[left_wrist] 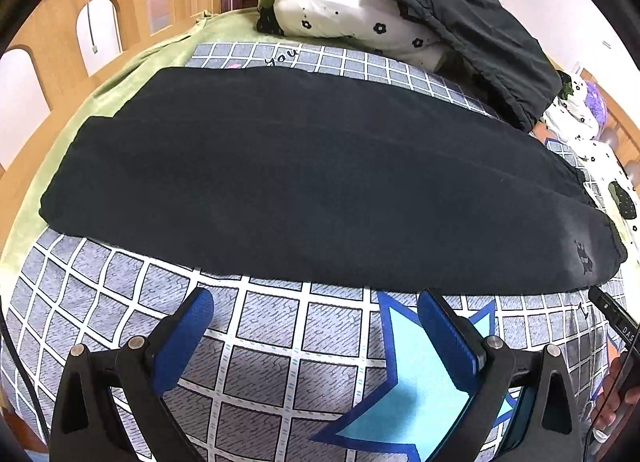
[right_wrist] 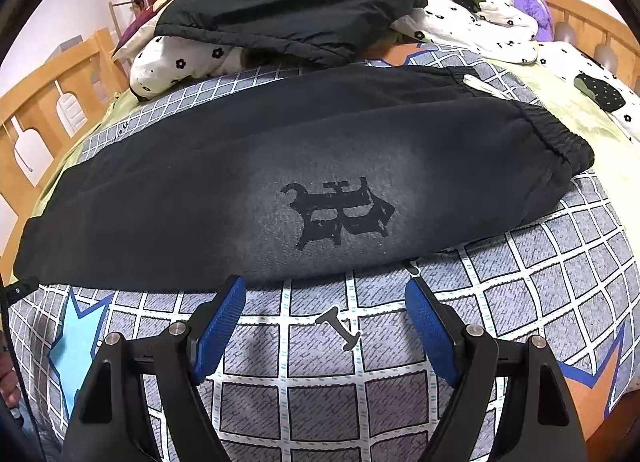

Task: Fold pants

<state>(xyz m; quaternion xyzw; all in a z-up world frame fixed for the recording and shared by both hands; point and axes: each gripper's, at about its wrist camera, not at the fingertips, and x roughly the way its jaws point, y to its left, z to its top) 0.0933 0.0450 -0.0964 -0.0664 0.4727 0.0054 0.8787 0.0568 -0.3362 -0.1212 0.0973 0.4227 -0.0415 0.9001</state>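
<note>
Two sets of tongs hang over one wide bed, whose grey checked sheet (right_wrist: 320,390) with white grid lines fills the ground beneath and between both pairs of fingers. Just beyond the fingertips of each lie the black pants (left_wrist: 304,182), folded lengthwise into one long band stretched crosswise, flat on the sheet. From the right gripper (right_wrist: 325,304) the elastic waistband (right_wrist: 560,142) sits ahead and to the right, with a white drawstring (right_wrist: 480,88) just past it; a black gothic-letter print (right_wrist: 340,214) on a faded grey patch lies straight ahead of the tips. From the left gripper (left_wrist: 314,312) the leg end lies ahead to the left.

Farther off, beyond the pants, a dark jacket (left_wrist: 472,34) is draped over a heap of white flowered bedding (left_wrist: 344,10), and a wooden bed rail (left_wrist: 60,42) runs along the left.

A pale blue star (left_wrist: 420,382) printed on the sheet lies under the left gripper's right finger. A black letter "I" (right_wrist: 338,328) on the sheet sits between the right gripper's fingers.

Both tongs stand wide apart, blue pads (right_wrist: 220,326) facing inward, gripping nothing; neither touches the pants.
</note>
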